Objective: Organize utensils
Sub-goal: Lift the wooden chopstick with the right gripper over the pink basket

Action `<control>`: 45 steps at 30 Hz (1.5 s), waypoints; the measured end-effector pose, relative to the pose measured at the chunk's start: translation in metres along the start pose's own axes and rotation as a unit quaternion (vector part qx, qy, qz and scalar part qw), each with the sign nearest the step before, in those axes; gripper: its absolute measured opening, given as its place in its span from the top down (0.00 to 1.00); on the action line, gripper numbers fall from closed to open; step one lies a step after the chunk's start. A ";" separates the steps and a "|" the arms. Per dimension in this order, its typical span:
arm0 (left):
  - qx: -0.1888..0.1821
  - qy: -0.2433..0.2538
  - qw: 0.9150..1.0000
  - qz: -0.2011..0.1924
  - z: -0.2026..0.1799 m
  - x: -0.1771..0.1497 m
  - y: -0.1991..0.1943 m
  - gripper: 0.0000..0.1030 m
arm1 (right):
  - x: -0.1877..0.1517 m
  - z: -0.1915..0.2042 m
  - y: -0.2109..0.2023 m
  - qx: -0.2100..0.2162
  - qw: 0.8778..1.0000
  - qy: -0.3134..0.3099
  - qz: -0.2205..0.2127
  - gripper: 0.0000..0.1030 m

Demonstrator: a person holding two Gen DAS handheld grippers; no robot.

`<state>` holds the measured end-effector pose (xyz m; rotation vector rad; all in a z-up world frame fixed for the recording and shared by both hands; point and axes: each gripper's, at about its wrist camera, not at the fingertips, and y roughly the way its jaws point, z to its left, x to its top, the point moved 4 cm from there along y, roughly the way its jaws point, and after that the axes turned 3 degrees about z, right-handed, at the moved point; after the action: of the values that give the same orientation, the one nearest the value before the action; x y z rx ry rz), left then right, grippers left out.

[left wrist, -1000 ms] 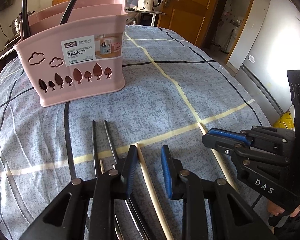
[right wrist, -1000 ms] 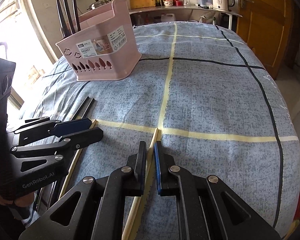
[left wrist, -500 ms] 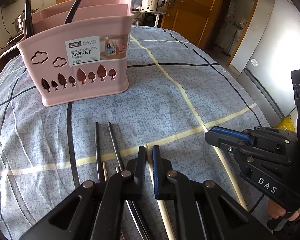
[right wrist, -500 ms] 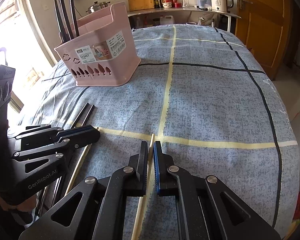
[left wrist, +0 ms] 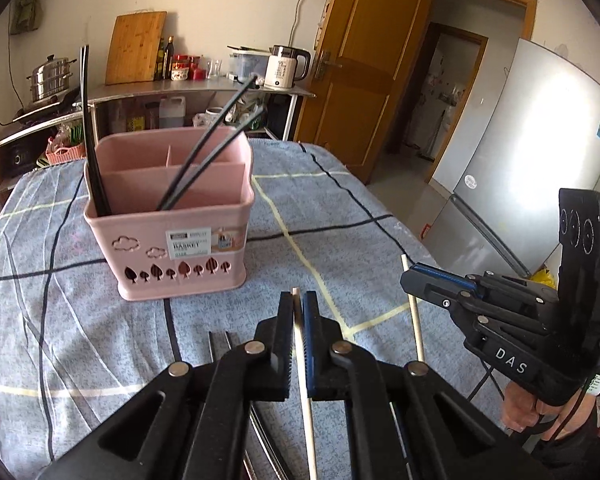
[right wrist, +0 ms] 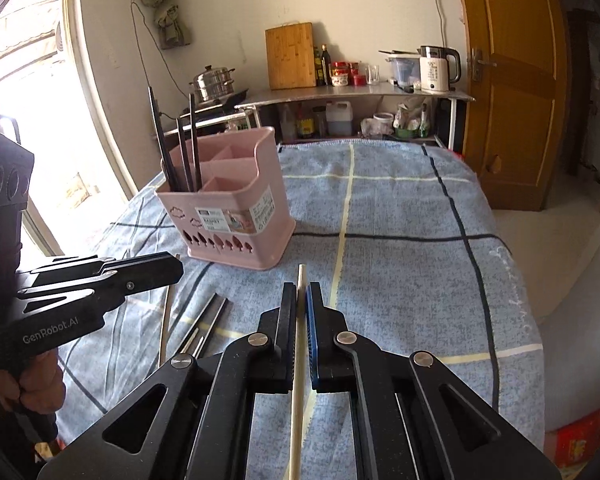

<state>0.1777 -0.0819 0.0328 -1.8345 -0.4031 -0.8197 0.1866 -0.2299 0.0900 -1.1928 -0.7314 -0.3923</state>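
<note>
On a table under a speckled blue cloth (left wrist: 100, 344) crossed by dark and pale yellow lines: a pink plastic basket (left wrist: 172, 240), rounded at the corners, smooth-walled, split by inner partitions, cut through with cloud and tree shapes along the front and bearing a paper label. Standing in its near compartment, slim black chopsticks (left wrist: 92, 152), some upright at the left end, others leaning right. Flat on the cloth below the basket, a few dark and metallic sticks (right wrist: 204, 324), partly hidden behind the claw.

In the left wrist view, left gripper (left wrist: 298, 304) matte black with a ribbed blue pad on one finger, jaws just closed down to a sliver, pinching a pale round wooden chopstick (left wrist: 304, 392) with its tip poking out just past the fingertips, clear of the cloth. Further right, right gripper (left wrist: 410, 276) seen from the side, gripped by a hand (left wrist: 520, 412), clamped on a second wooden chopstick (left wrist: 414, 320) hanging steeply below it.

In the right wrist view, same black build, jaws nearly together on that pale stick, tip jutting ahead toward the basket's near corner. Basket well apart from both claws, nearer the left one.
</note>
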 end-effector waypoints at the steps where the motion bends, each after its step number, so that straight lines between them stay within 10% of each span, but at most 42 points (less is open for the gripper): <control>1: 0.001 0.001 1.000 -0.007 -0.001 0.005 -0.004 0.95 | 0.004 0.001 -0.005 0.001 1.000 -0.002 -0.009 0.95; 32: -0.014 0.029 0.998 -0.058 -0.002 0.033 -0.066 0.96 | 0.034 0.021 -0.065 -0.001 0.995 -0.035 -0.089 0.95; 45: 0.037 0.012 0.996 -0.085 0.051 0.061 -0.110 0.96 | 0.064 0.061 -0.058 0.049 0.991 -0.059 -0.106 0.95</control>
<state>0.1717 0.0032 0.1389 -1.7373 -0.5731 -0.9291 0.1769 -0.1864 0.1864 -1.0564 -0.9740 -0.4589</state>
